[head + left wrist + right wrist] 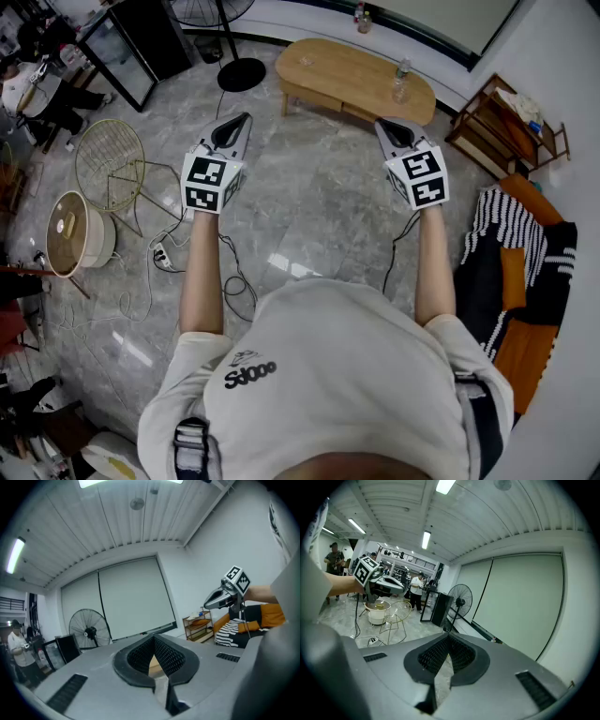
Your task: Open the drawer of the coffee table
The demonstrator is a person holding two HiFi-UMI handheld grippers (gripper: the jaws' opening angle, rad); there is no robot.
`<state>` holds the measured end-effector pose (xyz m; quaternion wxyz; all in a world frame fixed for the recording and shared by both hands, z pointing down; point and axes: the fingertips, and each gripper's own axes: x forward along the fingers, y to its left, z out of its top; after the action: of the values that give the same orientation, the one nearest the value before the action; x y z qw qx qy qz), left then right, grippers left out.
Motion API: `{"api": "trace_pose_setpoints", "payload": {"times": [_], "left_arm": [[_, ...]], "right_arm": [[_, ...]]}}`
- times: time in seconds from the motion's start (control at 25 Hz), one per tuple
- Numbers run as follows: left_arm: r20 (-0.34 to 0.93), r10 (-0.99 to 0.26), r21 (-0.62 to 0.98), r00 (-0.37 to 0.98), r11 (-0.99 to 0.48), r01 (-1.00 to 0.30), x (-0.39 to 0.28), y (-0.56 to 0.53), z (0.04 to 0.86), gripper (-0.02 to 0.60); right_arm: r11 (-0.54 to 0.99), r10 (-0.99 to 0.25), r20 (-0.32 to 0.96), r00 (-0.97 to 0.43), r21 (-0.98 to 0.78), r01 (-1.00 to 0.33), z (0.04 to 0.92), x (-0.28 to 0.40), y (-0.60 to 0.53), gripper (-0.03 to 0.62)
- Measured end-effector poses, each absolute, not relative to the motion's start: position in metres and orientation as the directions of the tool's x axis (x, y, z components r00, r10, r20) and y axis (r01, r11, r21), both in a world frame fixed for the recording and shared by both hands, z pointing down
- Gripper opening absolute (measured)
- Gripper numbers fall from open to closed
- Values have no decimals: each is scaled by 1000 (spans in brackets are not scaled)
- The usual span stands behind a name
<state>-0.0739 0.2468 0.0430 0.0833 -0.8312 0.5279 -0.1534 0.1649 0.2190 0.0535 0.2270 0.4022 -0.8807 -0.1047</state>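
The oval wooden coffee table (352, 77) stands across the marble floor ahead of me, with a plastic bottle (400, 81) on its right part. Its drawer front does not show from here. My left gripper (246, 120) is held out at chest height, shut and empty, well short of the table. My right gripper (383, 125) is level with it, also shut with nothing between its jaws. In the left gripper view my left gripper (153, 639) has its pads together, and a sliver of the table (154, 663) shows behind them. The right gripper (447, 638) points toward the white wall.
A standing fan (240, 73) is left of the table. A wire chair (111, 161) and a round pot (73, 234) sit at left with cables (169, 258) on the floor. A wooden shelf (506, 127) and an orange sofa (530, 281) with a striped cloth line the right.
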Motion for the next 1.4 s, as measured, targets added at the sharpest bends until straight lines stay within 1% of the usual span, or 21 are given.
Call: {"api": "trace_pose_setpoints", "payload": {"times": [0.16, 0.4, 0.52, 0.6, 0.68, 0.76, 0.92, 1.04, 1.16, 1.28, 1.4], "left_arm": [[149, -906, -341, 396, -423, -839, -73, 245, 39, 18], [122, -871, -382, 476, -484, -787, -70, 258, 27, 18], [118, -856, -385, 503, -506, -772, -76, 263, 22, 18], [117, -851, -380, 511, -514, -769, -84, 265, 21, 18], [118, -851, -385, 512, -515, -766, -95, 266, 22, 18], [124, -851, -397, 511, -515, -760, -104, 267, 25, 18], [130, -853, -402, 505, -511, -760, -121, 263, 33, 18], [134, -853, -390, 505, -514, -764, -132, 260, 43, 18], [135, -861, -379, 491, -503, -777, -142, 254, 51, 18], [137, -867, -358, 479, -494, -792, -146, 243, 56, 18], [152, -866, -349, 476, -498, -794, -149, 227, 62, 18]], "right_arm": [[648, -762, 312, -568, 375, -663, 53, 161, 217, 6], [654, -756, 278, -592, 329, -681, 49, 146, 223, 6], [641, -767, 253, -589, 320, -698, 47, 133, 224, 6], [644, -765, 238, -598, 282, -711, 46, 121, 226, 6], [658, -752, 228, -618, 213, -722, 45, 108, 231, 6], [665, -745, 223, -628, 188, -723, 44, 98, 236, 6], [663, -749, 203, -631, 227, -714, 44, 85, 248, 6], [662, -749, 200, -631, 212, -719, 48, 78, 252, 6], [667, -744, 221, -630, 194, -719, 54, 73, 248, 6], [664, -747, 247, -617, 217, -716, 57, 72, 237, 6], [654, -755, 243, -609, 222, -723, 57, 71, 216, 6]]}}
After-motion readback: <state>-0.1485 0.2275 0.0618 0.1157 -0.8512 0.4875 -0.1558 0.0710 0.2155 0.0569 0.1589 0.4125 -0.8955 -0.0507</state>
